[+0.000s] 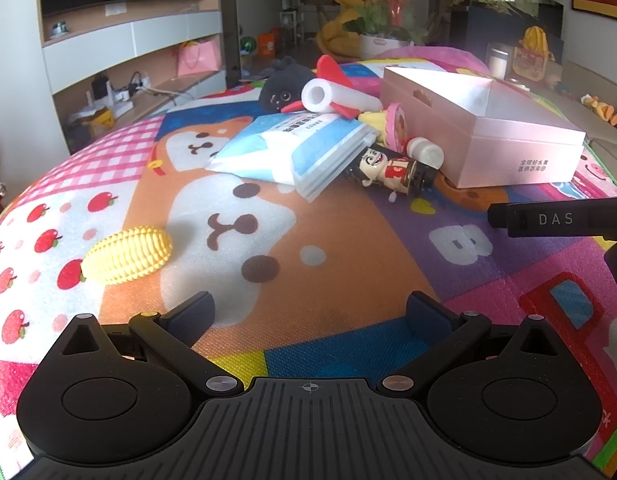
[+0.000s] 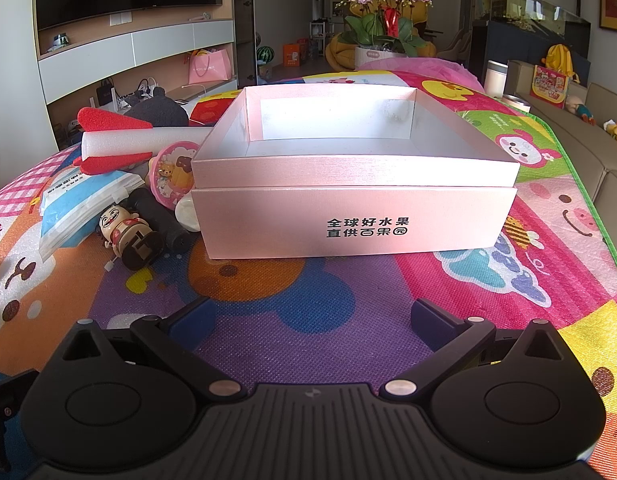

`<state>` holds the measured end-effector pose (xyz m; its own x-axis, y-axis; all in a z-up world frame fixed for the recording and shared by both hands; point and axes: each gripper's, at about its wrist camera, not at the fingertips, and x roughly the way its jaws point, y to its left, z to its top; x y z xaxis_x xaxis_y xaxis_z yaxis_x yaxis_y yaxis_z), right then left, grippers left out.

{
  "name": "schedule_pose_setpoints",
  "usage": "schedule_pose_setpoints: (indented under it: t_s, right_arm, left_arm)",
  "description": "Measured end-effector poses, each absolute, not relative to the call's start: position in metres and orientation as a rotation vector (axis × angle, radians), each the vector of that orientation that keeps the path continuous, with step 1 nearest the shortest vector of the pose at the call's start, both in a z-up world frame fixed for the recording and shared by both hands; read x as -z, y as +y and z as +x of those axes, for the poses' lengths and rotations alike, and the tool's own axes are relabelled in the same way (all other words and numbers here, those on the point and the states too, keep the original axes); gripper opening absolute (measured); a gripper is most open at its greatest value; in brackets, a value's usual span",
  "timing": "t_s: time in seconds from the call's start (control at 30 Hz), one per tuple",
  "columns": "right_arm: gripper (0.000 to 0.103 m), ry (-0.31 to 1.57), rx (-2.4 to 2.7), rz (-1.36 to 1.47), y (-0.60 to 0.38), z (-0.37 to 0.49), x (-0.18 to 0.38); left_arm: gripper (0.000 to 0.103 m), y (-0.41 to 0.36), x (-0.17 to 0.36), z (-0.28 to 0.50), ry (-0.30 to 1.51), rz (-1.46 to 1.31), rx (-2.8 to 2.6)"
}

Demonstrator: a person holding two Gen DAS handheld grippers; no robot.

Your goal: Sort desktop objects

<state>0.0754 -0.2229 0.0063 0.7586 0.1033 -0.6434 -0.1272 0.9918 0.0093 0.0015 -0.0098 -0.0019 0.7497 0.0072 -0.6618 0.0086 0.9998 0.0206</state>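
Observation:
My left gripper (image 1: 312,312) is open and empty, low over the play mat. A yellow toy corn (image 1: 128,256) lies ahead to its left. Further on is a heap: a blue-white tissue pack (image 1: 296,148), a foam rocket (image 1: 336,92), a dark plush (image 1: 284,84), a figurine (image 1: 392,172) and a white bottle (image 1: 426,152). My right gripper (image 2: 312,316) is also open and empty, facing the pink box (image 2: 348,208), which is open-topped with nothing inside. Left of the box lie the figurine (image 2: 128,236), a pink top toy (image 2: 174,172), a black cylinder (image 2: 168,220) and the rocket (image 2: 120,140).
The colourful play mat (image 1: 348,264) covers the whole surface. A black bar marked DAS (image 1: 556,220) juts in from the right in the left wrist view. Beyond the mat are a flower pot (image 2: 374,54), a TV wall and a sofa (image 2: 600,152) on the right.

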Motion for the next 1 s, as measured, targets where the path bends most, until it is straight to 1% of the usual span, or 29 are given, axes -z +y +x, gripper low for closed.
schedule_pose_setpoints:
  t_s: [0.3, 0.47, 0.67, 0.93, 1.0]
  right_arm:
    - [0.103, 0.698, -0.126, -0.036, -0.223, 0.075, -0.006]
    - [0.103, 0.698, -0.126, -0.036, -0.223, 0.075, -0.006]
    - [0.103, 0.698, -0.126, -0.036, -0.223, 0.075, -0.006]
    - [0.103, 0.698, -0.125, -0.036, -0.223, 0.075, -0.007]
    - [0.103, 0.698, -0.125, -0.036, -0.223, 0.075, -0.007]
  left_arm:
    - [0.103, -0.005, -0.003, -0.002, 0.714, 0.001, -0.006]
    - [0.103, 0.015, -0.018, -0.004, 0.644, 0.001, -0.127]
    - [0.103, 0.055, -0.016, 0.018, 0.694, -0.002, -0.276]
    - [0.103, 0.087, -0.015, 0.026, 0.694, -0.013, -0.225]
    - [0.102, 0.088, -0.013, 0.025, 0.692, -0.021, -0.212]
